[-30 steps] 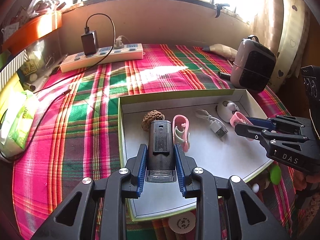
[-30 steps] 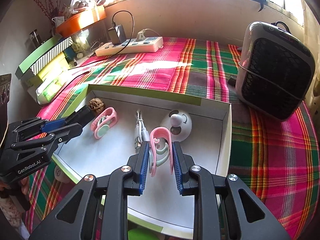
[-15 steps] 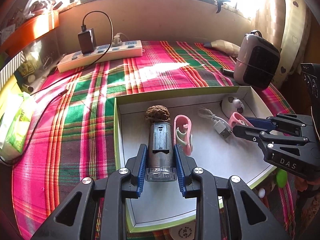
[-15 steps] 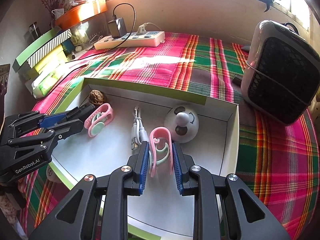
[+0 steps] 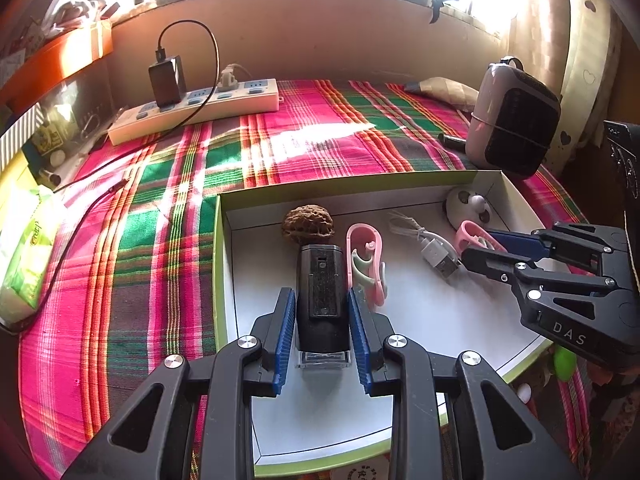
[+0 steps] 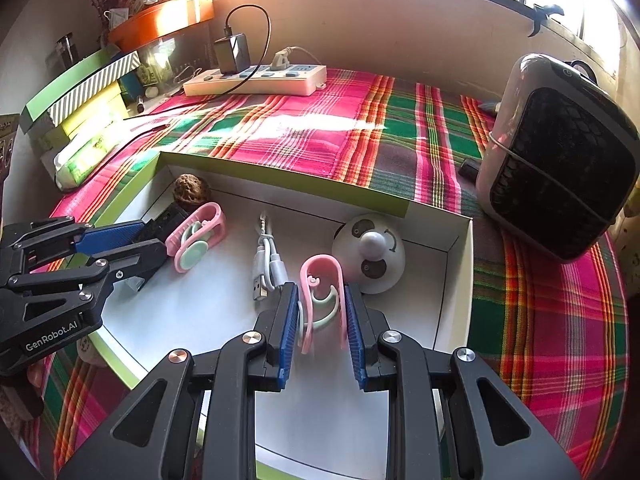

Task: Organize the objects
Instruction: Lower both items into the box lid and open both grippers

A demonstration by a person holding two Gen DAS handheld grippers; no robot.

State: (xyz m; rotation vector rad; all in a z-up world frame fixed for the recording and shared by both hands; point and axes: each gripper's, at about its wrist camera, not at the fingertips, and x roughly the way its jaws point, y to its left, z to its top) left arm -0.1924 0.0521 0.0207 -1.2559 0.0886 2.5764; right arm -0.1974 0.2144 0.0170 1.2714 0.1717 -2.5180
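Plaid cloth covers the desk [image 5: 132,280] under a white box [image 5: 412,178] with green rim. Left hand-held gripper [image 5: 322,316] pinches a black rectangular device [image 5: 322,288] on the box floor, its far end touching a walnut [image 5: 307,224]. Right hand-held gripper [image 6: 322,312] pinches a pink clip [image 6: 322,296], just beside a USB cable [image 6: 266,264] and a white round gadget [image 6: 372,258].
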